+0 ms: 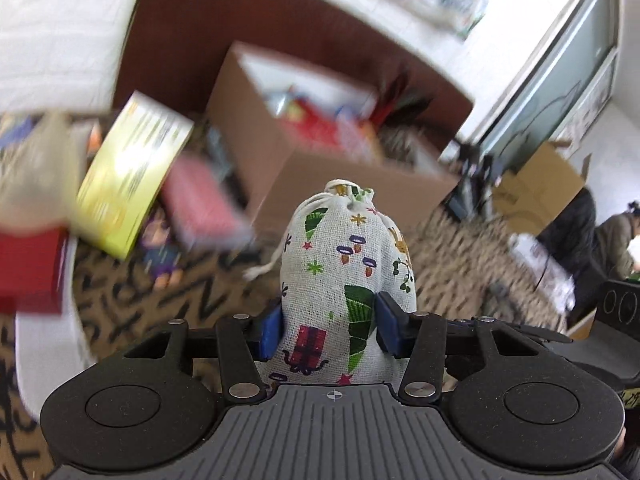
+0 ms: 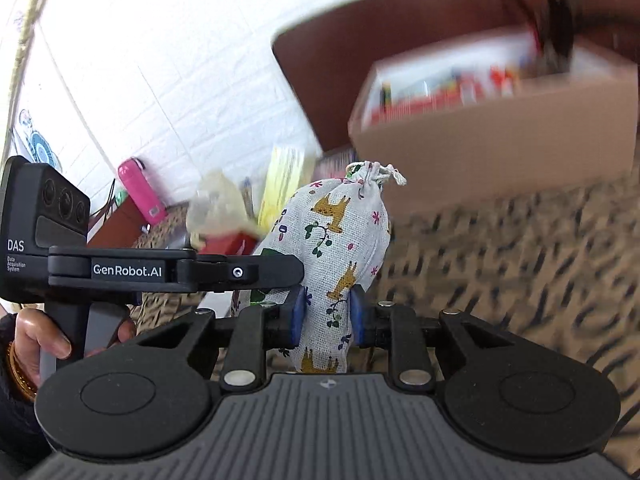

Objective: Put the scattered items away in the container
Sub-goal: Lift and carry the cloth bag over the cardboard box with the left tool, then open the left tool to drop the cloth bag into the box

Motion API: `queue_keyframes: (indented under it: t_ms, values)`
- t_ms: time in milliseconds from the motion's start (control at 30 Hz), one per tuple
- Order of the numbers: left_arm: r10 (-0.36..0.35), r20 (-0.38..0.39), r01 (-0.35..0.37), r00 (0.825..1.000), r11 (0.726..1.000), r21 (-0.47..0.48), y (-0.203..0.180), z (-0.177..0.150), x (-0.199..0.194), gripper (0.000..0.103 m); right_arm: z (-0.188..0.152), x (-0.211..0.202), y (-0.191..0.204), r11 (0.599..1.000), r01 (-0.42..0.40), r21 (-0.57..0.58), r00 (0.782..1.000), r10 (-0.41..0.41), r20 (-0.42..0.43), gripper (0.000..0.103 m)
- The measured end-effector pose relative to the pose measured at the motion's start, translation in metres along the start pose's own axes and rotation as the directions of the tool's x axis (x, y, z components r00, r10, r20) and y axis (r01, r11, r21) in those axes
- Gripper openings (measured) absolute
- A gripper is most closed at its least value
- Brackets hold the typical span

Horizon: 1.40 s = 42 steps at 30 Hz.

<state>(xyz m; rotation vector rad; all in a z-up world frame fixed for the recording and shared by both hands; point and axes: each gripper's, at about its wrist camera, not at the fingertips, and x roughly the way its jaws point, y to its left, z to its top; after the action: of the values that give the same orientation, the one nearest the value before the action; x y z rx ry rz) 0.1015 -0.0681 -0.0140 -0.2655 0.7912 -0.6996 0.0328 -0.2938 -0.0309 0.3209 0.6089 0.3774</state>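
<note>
- The left gripper (image 1: 326, 330) is clenching a printed drawstring pouch (image 1: 348, 264) by its lower half, the blue pads (image 1: 270, 332) pressing in from both sides; the tied neck is pointing away toward the open cardboard box (image 1: 320, 148).
- The right gripper (image 2: 324, 318) is gripping a second drawstring pouch (image 2: 336, 248) low on its body, the cloth pinched narrow between the pads; its drawcord knot is showing at the top.
- Both pouches are looking soft and stuffed, and probably light; the cloth is giving under the pads, so a hold across the body seems safer than one on the loose cord, and a slack grip could let the filling shift and the bag slide out.
- The box, already holding colourful packets, is sitting ahead on a leopard-print rug (image 2: 520, 264), well apart from both pouches.
- A yellow carton (image 1: 132, 180), a pink packet and a red box (image 1: 32, 272) are lying scattered to the left.
- A white brick-pattern wall (image 2: 160, 80) is backing the scene, and a person is sitting at the far right edge of the left view.
</note>
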Motion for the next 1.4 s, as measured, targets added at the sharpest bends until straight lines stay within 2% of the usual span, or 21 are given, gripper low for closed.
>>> queue_keyframes:
  t_ms: [133,267,433,533,700,867,900,933,967,1067,1133,1300,1400]
  values:
    - [-0.051,0.101,0.051,0.994,0.999,0.006,-0.019,0.033,-0.001,0.059,0.035,-0.016,0.003,0.995,0.037,-0.089,0.995,-0.029,0.097,0.027]
    - [-0.076,0.193,0.074,0.978,0.997,0.017,-0.031,0.072,0.007,0.059,0.076,-0.018,0.000,0.980,0.095,-0.174,0.983,-0.064,0.172,0.027]
    - [-0.056,0.276,0.057,0.960,0.998,0.002,-0.031,0.120,0.031,0.060,0.132,0.008,-0.020,0.972,0.118,-0.205,0.974,-0.072,0.216,0.027]
    - [-0.043,0.298,0.054,0.954,0.998,-0.029,-0.020,0.146,0.051,0.059,0.159,0.034,-0.033,0.962,0.133,-0.237,0.973,-0.080,0.218,0.027]
    - [-0.010,0.295,0.040,0.955,0.995,-0.094,0.011,0.174,0.088,0.060,0.185,0.082,-0.053,0.949,0.130,-0.289,0.981,-0.081,0.175,0.027]
    - [0.055,0.271,-0.016,0.961,0.990,-0.144,0.041,0.187,0.127,0.063,0.195,0.131,-0.074,0.932,0.115,-0.344,0.990,-0.078,0.120,0.028]
    - [0.072,0.258,-0.032,0.963,0.988,-0.153,0.046,0.187,0.133,0.078,0.194,0.140,-0.078,0.923,0.132,-0.362,0.988,-0.094,0.120,0.028]
    - [0.081,0.232,-0.044,0.969,0.986,-0.161,0.052,0.186,0.137,0.090,0.192,0.146,-0.082,0.910,0.167,-0.378,0.983,-0.124,0.136,0.028]
    - [0.090,0.221,-0.054,0.971,0.984,-0.167,0.056,0.185,0.139,0.090,0.190,0.151,-0.085,0.899,0.200,-0.389,0.977,-0.154,0.145,0.030]
    - [0.078,0.239,-0.049,0.968,0.991,-0.128,0.062,0.181,0.136,0.090,0.184,0.157,-0.095,0.896,0.235,-0.376,0.972,-0.205,0.118,0.031]
    - [0.079,0.241,-0.054,0.967,0.993,-0.108,0.061,0.180,0.136,0.090,0.179,0.157,-0.098,0.896,0.231,-0.380,0.973,-0.206,0.107,0.031]
    - [0.008,0.212,-0.001,0.977,0.999,-0.035,0.045,0.178,0.141,0.088,0.172,0.159,-0.094,0.879,0.251,-0.405,0.968,-0.228,0.105,0.031]
    - [0.001,0.174,-0.008,0.985,0.999,0.038,0.034,0.174,0.150,0.088,0.174,0.157,-0.094,0.885,0.254,-0.390,0.967,-0.226,0.117,0.031]
